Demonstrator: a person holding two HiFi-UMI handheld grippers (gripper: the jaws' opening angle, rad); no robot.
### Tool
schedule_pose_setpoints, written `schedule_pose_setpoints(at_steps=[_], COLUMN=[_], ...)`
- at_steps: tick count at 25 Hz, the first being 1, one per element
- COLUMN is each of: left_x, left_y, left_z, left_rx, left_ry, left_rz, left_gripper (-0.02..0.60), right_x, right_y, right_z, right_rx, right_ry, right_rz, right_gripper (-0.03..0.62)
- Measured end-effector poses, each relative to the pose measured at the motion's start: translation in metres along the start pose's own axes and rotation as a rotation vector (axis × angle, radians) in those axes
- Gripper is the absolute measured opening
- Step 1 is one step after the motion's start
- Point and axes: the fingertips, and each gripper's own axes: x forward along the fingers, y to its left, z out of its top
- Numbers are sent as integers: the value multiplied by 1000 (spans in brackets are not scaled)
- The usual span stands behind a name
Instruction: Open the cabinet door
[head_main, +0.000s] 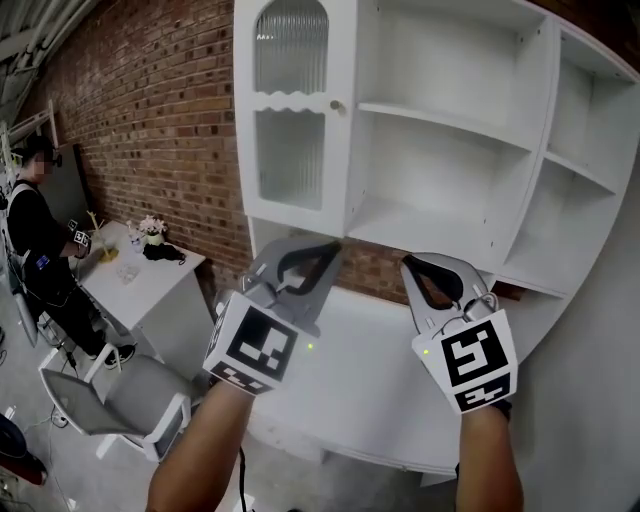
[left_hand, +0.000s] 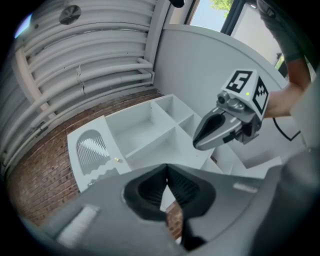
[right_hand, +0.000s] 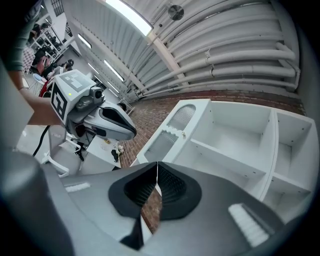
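A white wall cabinet has one door (head_main: 290, 110) at its left, closed, with two ribbed glass panes and a small round knob (head_main: 334, 104). Open shelves (head_main: 450, 130) fill the rest. My left gripper (head_main: 335, 243) hovers below the door, shut and holding nothing. My right gripper (head_main: 408, 262) floats beside it under the shelves, also shut and holding nothing. Neither touches the cabinet. The left gripper view shows its shut jaws, with the door (left_hand: 92, 150) and knob (left_hand: 118, 160) beyond and the right gripper (left_hand: 197, 142) to the right. In the right gripper view, the door (right_hand: 172, 127) lies ahead.
A white table (head_main: 360, 390) stands under the cabinet against the brick wall (head_main: 150, 120). At the left are a small white desk (head_main: 150, 275) with small items, a person (head_main: 40, 250) beside it, and a grey chair (head_main: 120, 400).
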Motion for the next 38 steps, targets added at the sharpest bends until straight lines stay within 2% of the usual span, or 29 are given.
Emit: schedule_pose_setpoints(at_steps=[9, 16, 38], left_x=[0, 16, 120], left_y=[30, 41, 39], left_z=[-17, -29, -47], left_rx=[-2, -8, 13], left_ry=[-53, -48, 87], left_rz=[-28, -25, 108], left_gripper=[2, 2, 2], right_x=[29, 48, 97], right_y=[5, -6, -83], right_z=[16, 12, -50], right_rx=[-14, -18, -11], right_ry=[24, 26, -97], right_rz=[-50, -47, 105], right_gripper=[9, 9, 9])
